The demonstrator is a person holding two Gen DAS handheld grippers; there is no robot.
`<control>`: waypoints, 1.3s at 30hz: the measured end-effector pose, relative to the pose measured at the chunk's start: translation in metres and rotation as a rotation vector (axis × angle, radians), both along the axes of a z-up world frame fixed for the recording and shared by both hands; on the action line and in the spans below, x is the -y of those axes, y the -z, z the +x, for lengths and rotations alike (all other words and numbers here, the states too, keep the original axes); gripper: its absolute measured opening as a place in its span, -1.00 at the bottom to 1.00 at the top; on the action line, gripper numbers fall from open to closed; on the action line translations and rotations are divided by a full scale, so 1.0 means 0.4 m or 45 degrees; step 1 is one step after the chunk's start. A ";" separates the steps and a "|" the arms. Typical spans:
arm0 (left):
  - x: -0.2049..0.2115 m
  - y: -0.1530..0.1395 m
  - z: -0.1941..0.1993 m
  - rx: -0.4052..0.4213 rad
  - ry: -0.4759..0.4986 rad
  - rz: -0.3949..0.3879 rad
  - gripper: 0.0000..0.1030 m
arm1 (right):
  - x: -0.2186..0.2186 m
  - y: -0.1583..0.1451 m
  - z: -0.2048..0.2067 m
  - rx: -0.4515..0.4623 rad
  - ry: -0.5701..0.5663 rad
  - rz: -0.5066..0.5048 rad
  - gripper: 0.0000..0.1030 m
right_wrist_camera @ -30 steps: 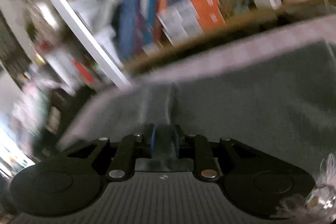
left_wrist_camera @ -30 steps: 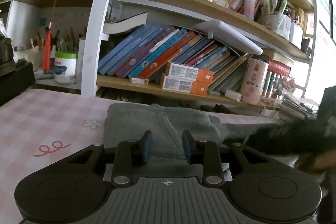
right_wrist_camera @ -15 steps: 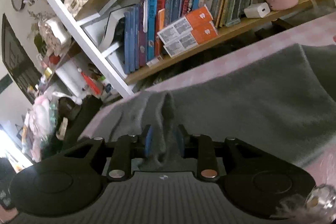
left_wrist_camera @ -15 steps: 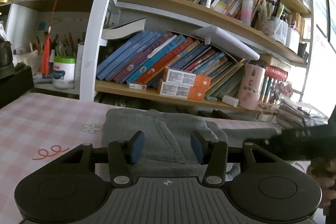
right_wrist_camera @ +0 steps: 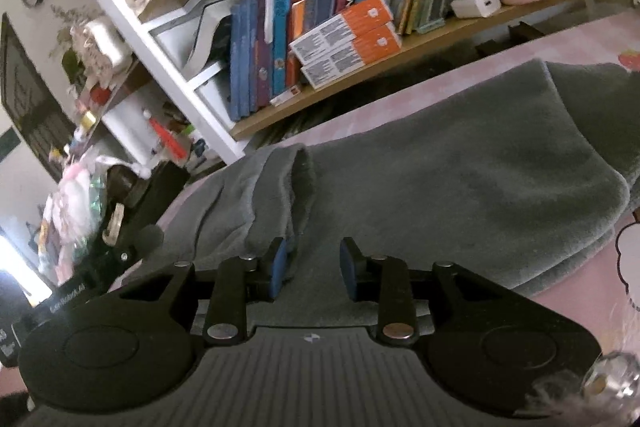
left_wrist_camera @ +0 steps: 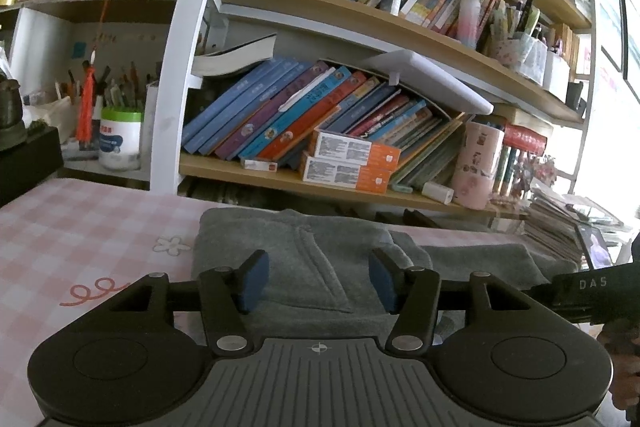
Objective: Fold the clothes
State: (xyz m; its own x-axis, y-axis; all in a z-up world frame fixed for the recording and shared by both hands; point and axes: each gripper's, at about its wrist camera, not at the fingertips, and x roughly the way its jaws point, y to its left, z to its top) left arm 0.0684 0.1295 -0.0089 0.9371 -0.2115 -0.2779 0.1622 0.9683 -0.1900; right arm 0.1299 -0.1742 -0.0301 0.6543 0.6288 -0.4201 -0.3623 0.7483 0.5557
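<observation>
A grey fleece garment (left_wrist_camera: 320, 263) lies folded on the pink checked tabletop (left_wrist_camera: 80, 227). In the right wrist view the garment (right_wrist_camera: 440, 179) spreads wide, with a cuffed end (right_wrist_camera: 276, 183) lying just ahead of the fingers. My left gripper (left_wrist_camera: 316, 279) is open and empty, low over the near part of the garment. My right gripper (right_wrist_camera: 312, 267) is open and empty above the cloth, its left fingertip next to the cuff. The right gripper's body also shows at the right edge of the left wrist view (left_wrist_camera: 592, 291).
A bookshelf (left_wrist_camera: 320, 183) with leaning books, orange boxes (left_wrist_camera: 352, 163) and a pink cup (left_wrist_camera: 476, 167) stands right behind the table. A black box (left_wrist_camera: 28, 163) sits at the far left. Stacked papers (left_wrist_camera: 560, 227) lie at the far right.
Both grippers have opened. The right gripper was shut on a fold of grey cloth and has let it go; the cloth now lies flat. The left jaws widened steadily.
</observation>
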 end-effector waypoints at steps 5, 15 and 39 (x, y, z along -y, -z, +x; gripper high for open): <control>0.004 -0.001 -0.003 0.011 0.001 0.015 0.28 | -0.006 -0.013 -0.014 0.043 -0.007 -0.045 -0.39; 0.052 -0.008 -0.017 0.056 -0.013 0.168 0.79 | 0.052 -0.032 -0.053 0.169 0.047 -0.203 0.04; 0.040 0.003 0.030 -0.111 -0.179 0.197 1.00 | 0.265 -0.002 -0.002 0.046 0.541 -0.360 0.45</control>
State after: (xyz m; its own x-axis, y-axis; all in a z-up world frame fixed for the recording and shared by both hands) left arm 0.0805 0.1136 -0.0102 0.9253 -0.0292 -0.3781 0.0134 0.9989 -0.0445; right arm 0.1290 -0.2804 -0.0291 0.8448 0.1692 -0.5076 -0.0085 0.9528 0.3033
